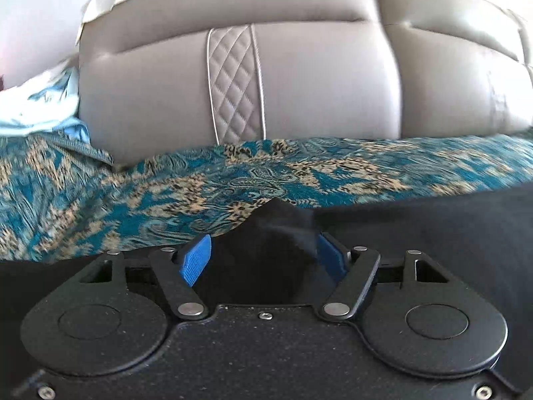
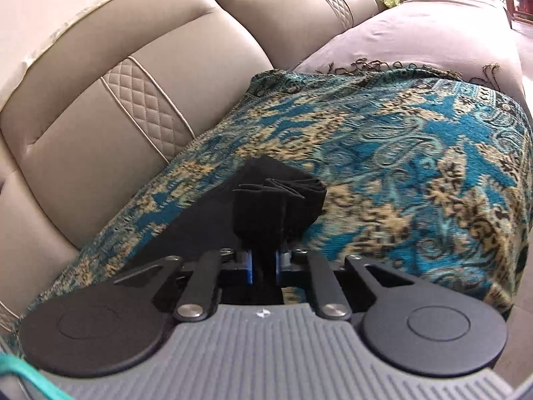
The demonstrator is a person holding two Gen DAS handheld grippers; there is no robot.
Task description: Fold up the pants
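Observation:
The black pants (image 1: pixel 416 226) lie on a teal and tan patterned throw (image 1: pixel 140 200) over a sofa seat. In the left wrist view my left gripper (image 1: pixel 263 260) stands wide, its blue pads (image 1: pixel 196 260) on either side of a raised peak of the black cloth. The left pad's face is bare; cloth drapes against the right one. In the right wrist view my right gripper (image 2: pixel 264 265) is shut on a bunched fold of the pants (image 2: pixel 279 196), which sticks out past the narrow blue pads (image 2: pixel 249 266) above the throw (image 2: pixel 416 153).
The beige leather sofa back (image 1: pixel 299 83) with a quilted strip (image 1: pixel 233 83) rises just behind the throw. A pale blue cloth (image 1: pixel 43 106) is heaped at the left. A mauve cover (image 2: pixel 416 33) lies over the seat beyond the throw's fringed edge.

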